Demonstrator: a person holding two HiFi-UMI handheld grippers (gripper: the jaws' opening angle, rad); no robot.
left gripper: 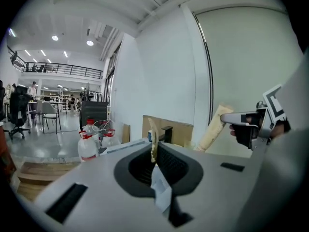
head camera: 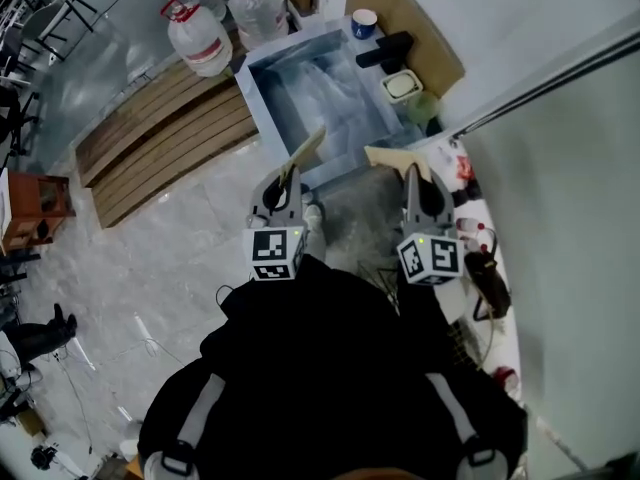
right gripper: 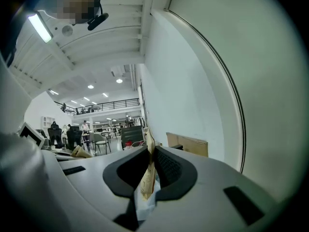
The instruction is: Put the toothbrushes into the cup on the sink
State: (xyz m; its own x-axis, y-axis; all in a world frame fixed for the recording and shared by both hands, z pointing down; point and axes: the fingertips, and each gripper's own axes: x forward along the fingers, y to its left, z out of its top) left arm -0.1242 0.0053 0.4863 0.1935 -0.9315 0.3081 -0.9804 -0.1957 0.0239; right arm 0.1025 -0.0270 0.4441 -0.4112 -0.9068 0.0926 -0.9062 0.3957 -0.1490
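Note:
I hold both grippers up in front of the sink (head camera: 262,78). My left gripper (head camera: 288,180) is shut on a toothbrush in a flat tan pack (head camera: 305,151), which stands edge-on between the jaws (left gripper: 153,144). My right gripper (head camera: 412,173) is shut on a second tan toothbrush pack (head camera: 385,158), pinched upright in its jaws (right gripper: 147,170). A blue-and-white cup (head camera: 365,23) stands on the sink's far ledge, well beyond both grippers. The right gripper (left gripper: 246,122) with its pack also shows in the left gripper view.
A white soap dish (head camera: 401,86), a black object (head camera: 385,50) and a green cup (head camera: 422,108) sit along the sink's right edge. Water jugs (head camera: 200,38) and a wooden pallet (head camera: 165,133) lie to the left. A cluttered counter (head camera: 480,258) runs along the right wall.

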